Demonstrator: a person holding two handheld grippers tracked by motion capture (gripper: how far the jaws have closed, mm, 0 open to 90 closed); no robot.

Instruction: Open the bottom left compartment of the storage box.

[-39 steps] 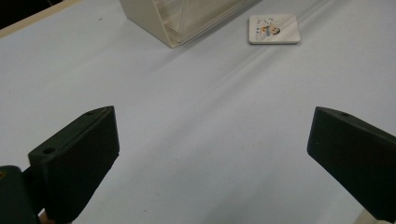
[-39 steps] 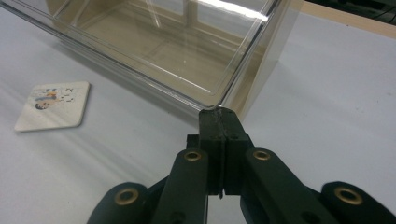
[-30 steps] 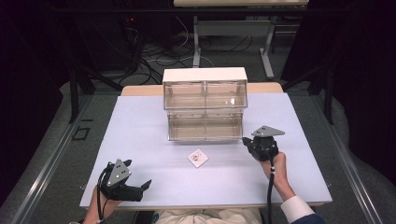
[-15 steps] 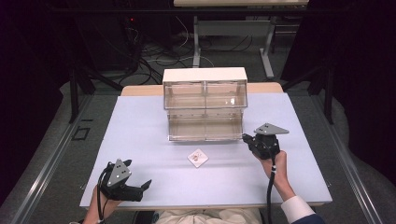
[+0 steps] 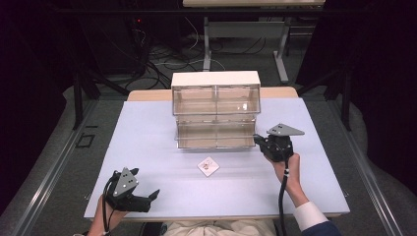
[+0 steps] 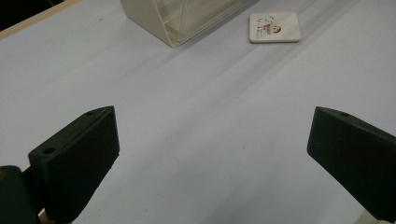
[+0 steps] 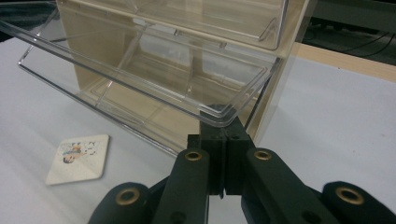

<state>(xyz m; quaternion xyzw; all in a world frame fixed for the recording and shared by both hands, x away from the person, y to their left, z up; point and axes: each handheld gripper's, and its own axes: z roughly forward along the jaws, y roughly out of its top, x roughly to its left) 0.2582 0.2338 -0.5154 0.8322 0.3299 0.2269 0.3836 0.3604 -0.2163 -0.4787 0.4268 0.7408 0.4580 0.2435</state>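
the left tongs rest at the near left edge of the table, jaws spread wide with nothing between them, and they sit just where they sat a second ago. a little farther in, the small square card lies flat on the table in front of the clear drawer cabinet, not moved either. beyond it, the right tongs are clenched flat at the lower right corner of the cabinet, their tips under the rim of the bottom drawer, which hangs tipped outward, front edge low. over the last second the right hand has crept slightly toward the cabinet; little else differs. my reading: the drawer is being opened to take the card, and the card is yet to be picked up.
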